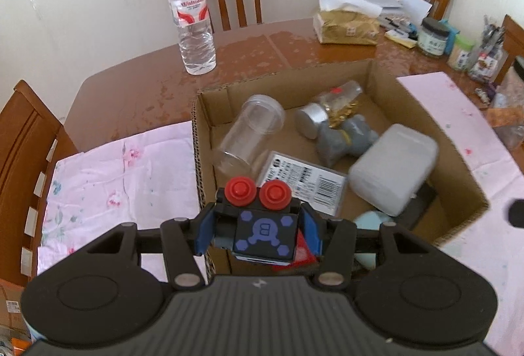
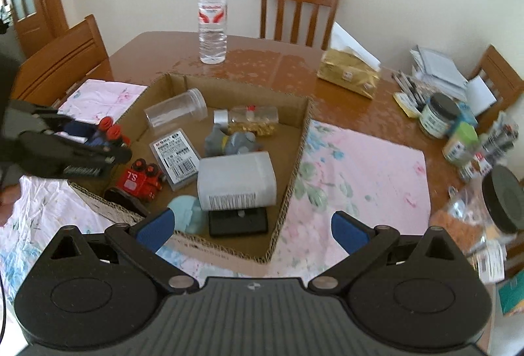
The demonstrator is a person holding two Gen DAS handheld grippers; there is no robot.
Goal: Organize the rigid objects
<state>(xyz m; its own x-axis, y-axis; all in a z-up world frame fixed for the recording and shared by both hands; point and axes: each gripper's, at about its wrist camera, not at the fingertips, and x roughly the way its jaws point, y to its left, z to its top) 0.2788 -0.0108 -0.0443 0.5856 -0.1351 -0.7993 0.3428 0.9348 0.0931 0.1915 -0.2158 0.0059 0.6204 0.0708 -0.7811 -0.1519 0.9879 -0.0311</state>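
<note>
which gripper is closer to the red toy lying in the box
Left. The left gripper, holding a dark toy block, hovers directly above the red toy. The right gripper sits open past the cardboard box corner.

In the box: two toy blocks with red knobs, one dark and one red; two clear jars, one empty and one with gold bits; one white tub; one barcoded case; one grey figure; at the table's far edge, one water bottle; four chairs around it.
</note>
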